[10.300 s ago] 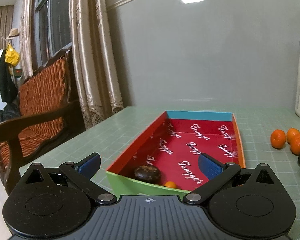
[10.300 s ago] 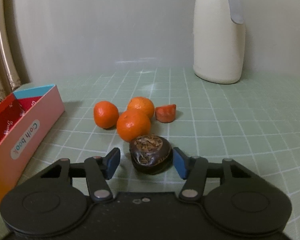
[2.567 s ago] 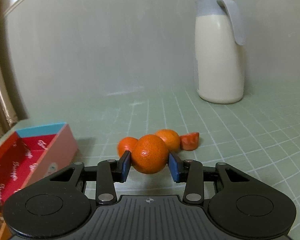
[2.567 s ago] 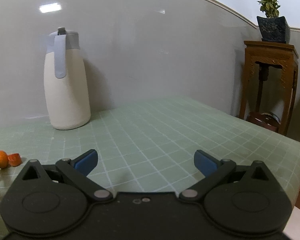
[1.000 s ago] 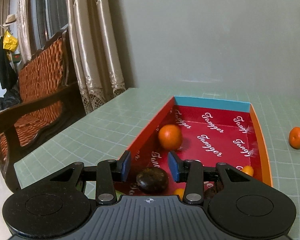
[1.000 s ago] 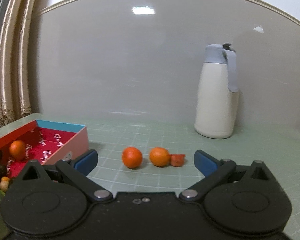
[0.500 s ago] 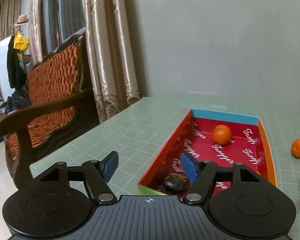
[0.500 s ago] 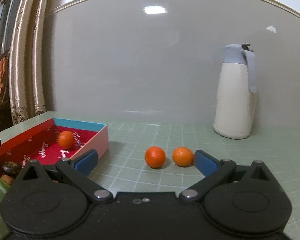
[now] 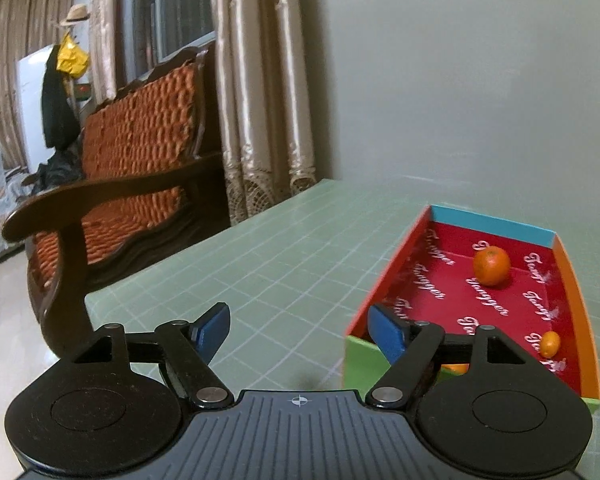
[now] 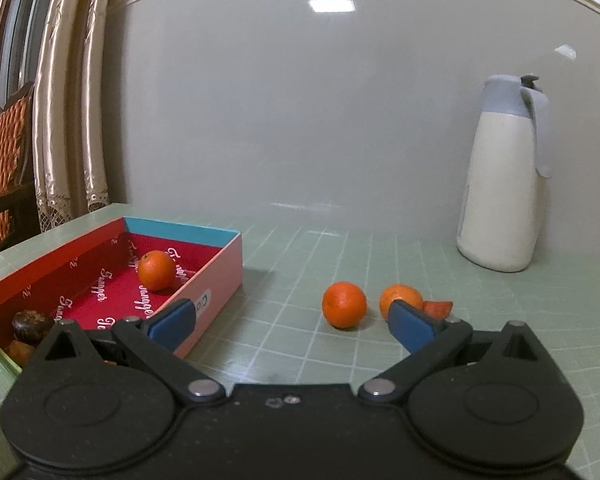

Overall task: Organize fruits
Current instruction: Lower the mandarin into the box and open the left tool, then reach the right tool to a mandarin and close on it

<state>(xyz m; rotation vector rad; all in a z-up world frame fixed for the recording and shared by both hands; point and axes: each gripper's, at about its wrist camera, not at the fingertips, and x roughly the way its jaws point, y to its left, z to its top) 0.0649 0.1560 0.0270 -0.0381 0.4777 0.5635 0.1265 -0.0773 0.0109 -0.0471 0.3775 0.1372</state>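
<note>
Fruit is partly sorted. In the box (image 10: 220, 256), near the desk's (image 10: 380, 264) curtain-side edge, you have one orange (image 10: 156, 265) toward its far blue wall, a dark round fruit (image 10: 30, 325) at the near end and a small orange fruit (image 9: 549, 344) by the orange wall. On the bare desk between box and jug (image 10: 504, 184) two oranges (image 10: 344, 305) and a red piece (image 10: 438, 307) wait. Your left claw (image 9: 298, 326) is opening and holds nothing; your right claw (image 10: 288, 322) stands wide, also with nothing, facing those loose oranges.
</note>
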